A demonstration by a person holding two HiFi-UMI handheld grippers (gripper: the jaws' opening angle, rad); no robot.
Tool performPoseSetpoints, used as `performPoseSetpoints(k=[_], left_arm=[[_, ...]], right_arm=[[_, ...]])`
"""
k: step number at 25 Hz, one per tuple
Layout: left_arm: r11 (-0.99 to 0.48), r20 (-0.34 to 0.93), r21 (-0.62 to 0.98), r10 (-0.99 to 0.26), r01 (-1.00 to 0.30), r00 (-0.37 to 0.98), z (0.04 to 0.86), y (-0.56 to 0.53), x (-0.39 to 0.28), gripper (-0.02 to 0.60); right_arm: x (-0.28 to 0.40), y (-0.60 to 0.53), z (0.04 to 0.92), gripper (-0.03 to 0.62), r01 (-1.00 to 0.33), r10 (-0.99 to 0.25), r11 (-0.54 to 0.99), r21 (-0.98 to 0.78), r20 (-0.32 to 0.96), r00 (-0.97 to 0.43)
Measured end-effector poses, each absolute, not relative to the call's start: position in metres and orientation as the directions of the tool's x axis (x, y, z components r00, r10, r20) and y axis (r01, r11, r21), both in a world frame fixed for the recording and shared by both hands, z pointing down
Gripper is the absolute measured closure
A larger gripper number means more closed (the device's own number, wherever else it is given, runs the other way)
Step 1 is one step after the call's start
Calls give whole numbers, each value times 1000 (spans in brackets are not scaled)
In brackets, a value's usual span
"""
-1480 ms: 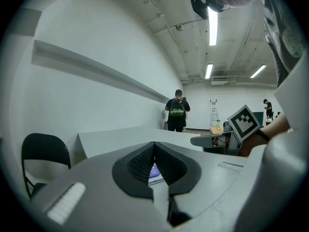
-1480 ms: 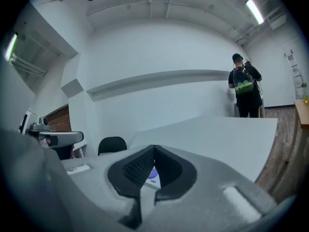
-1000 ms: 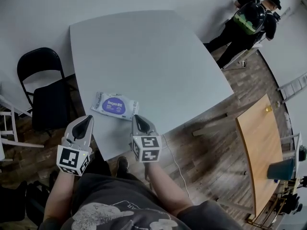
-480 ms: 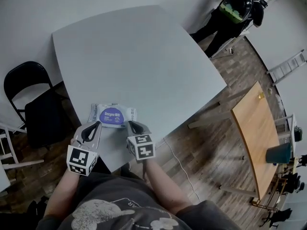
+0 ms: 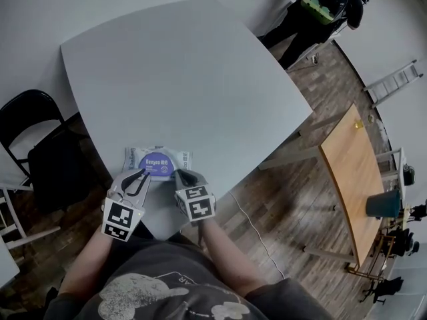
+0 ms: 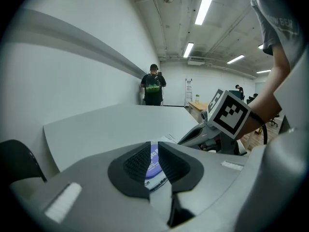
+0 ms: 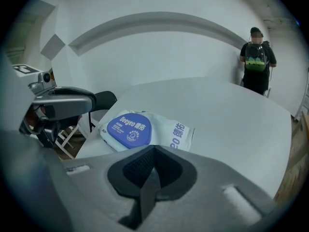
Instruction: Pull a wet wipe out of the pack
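Two claws hover over the bench's (image 5: 187, 79) near edge. The wipes pack (image 5: 157, 161) lies just beyond their tips. The left claw (image 5: 142, 176) has just been opening to a crack and grips nothing. The right claw (image 5: 181, 175) is pressed together, empty.

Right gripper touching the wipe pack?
Cannot tell. Right gripper view: the shut right gripper covers the near edge of the wet wipe pack; head view: its tip sits at that edge, no gap or contact plain.

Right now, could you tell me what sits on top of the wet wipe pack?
Only its purple lid, closed flat on the pack; no wipe sticks out. The wipes inside are covered by that lid.
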State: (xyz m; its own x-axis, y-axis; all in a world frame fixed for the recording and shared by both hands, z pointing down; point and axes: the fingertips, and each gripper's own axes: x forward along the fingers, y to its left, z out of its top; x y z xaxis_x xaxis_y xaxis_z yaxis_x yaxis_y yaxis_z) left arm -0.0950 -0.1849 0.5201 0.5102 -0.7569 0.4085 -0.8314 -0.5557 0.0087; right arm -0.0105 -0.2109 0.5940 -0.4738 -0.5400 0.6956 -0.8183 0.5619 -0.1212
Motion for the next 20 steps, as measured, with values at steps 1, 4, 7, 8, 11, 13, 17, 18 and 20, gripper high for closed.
performPoseSetpoints(k=[1, 4, 7, 8, 11, 13, 17, 18, 20], left_arm=[[-566, 418, 2, -748, -824, 515, 523, -185, -94, 508], [-613, 457, -22, -708, -789, 537, 534, -184, -87, 443], [-685, 514, -85, -652, -723, 557, 547, -183, -78, 413], [-703, 529, -111, -640, -703, 557, 550, -184, -77, 398], [-734, 572, -186, -622, -653, 536, 560, -189, -75, 339], [-751, 601, -234, -611, -617, 515, 568, -192, -73, 283], [-783, 652, -316, -589, -535, 478, 576, -199, -73, 221], [-793, 668, -322, -577, -517, 470, 578, -201, -74, 210], [-811, 692, -319, -553, -489, 465, 581, -204, -74, 188]], right_arm=[[-11, -211, 595, 603, -820, -540, 560, -120, 697, -471], [-10, -211, 596, 603, -824, -541, 552, -126, 698, -469], [-10, -211, 597, 603, -827, -539, 541, -151, 693, -479], [-10, -211, 597, 603, -828, -537, 538, -158, 693, -481], [-11, -211, 597, 603, -827, -523, 535, -171, 702, -484], [-10, -212, 599, 603, -826, -509, 532, -185, 710, -486], [-9, -212, 600, 602, -819, -485, 533, -212, 717, -501], [-9, -211, 600, 602, -818, -482, 532, -217, 717, -504], [-9, -212, 599, 602, -819, -480, 531, -219, 718, -504]])
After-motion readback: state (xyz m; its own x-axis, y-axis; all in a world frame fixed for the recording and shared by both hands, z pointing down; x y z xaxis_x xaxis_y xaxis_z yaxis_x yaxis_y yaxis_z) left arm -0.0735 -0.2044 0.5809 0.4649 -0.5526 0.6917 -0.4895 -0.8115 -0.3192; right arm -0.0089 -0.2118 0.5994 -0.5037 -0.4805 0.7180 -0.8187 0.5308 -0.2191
